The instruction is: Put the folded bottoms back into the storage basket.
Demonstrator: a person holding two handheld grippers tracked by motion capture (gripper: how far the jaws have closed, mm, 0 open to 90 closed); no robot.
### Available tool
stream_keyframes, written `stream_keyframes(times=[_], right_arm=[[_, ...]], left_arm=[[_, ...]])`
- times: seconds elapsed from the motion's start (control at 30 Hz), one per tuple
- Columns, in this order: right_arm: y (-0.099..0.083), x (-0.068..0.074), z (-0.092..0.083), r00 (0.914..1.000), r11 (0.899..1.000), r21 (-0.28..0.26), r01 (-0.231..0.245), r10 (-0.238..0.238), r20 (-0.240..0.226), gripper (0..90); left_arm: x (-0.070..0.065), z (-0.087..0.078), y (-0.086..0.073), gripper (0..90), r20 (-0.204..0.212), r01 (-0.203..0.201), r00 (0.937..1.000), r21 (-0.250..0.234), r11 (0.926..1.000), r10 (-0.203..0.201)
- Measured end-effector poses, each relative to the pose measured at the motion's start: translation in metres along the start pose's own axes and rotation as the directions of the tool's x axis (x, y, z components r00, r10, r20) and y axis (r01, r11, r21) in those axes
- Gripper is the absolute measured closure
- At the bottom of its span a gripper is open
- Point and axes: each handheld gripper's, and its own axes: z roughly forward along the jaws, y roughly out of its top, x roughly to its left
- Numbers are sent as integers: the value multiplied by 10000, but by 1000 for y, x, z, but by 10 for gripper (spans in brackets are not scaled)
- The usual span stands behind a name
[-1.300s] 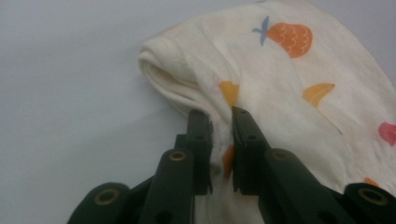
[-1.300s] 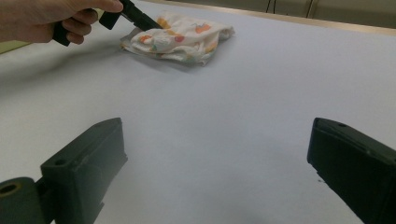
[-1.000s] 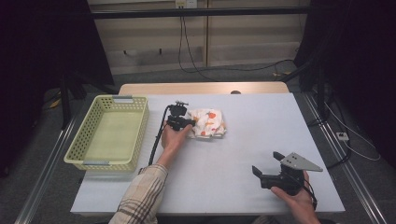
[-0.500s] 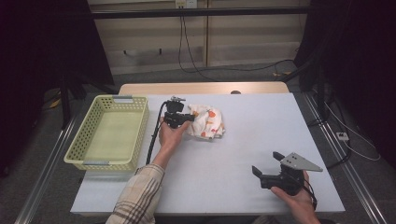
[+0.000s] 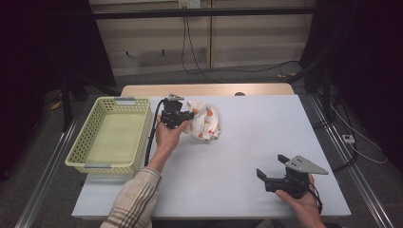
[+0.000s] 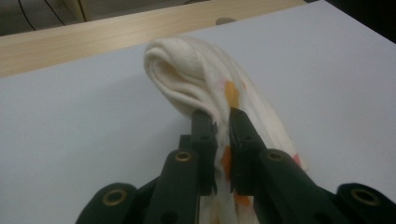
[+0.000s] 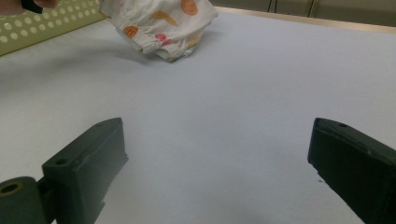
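The left gripper (image 6: pixel 219 116) pinches a patterned white cloth (image 5: pixel 203 121) beside the yellow basket (image 5: pixel 90 142), lifting it partly off the table; the right gripper (image 5: pixel 274 171) rests wide open. Next likely: carrying it over the basket's rim.

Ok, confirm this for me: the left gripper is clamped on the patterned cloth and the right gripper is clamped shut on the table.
Not quite. The left gripper is clamped on the patterned cloth, but the right gripper is open, its jaws wide apart with nothing between them above the table, as the right gripper view shows.
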Motion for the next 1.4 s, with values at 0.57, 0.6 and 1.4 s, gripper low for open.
stream_keyframes(times=[0.57,0.6,1.4], right_arm=[[0,1,0,10000,10000,-18,7,-7,8,43],[0,1,0,10000,10000,-11,5,-5,-1,42],[0,1,0,10000,10000,-38,56,-56,-41,42]], left_arm=[[-1,-23,7,831,-271,-453,9987,-448,9980,441],[-1,-25,8,831,-311,-534,9982,-483,9974,520],[-4,-63,8,831,-252,-1221,9924,-1071,9867,1201]])
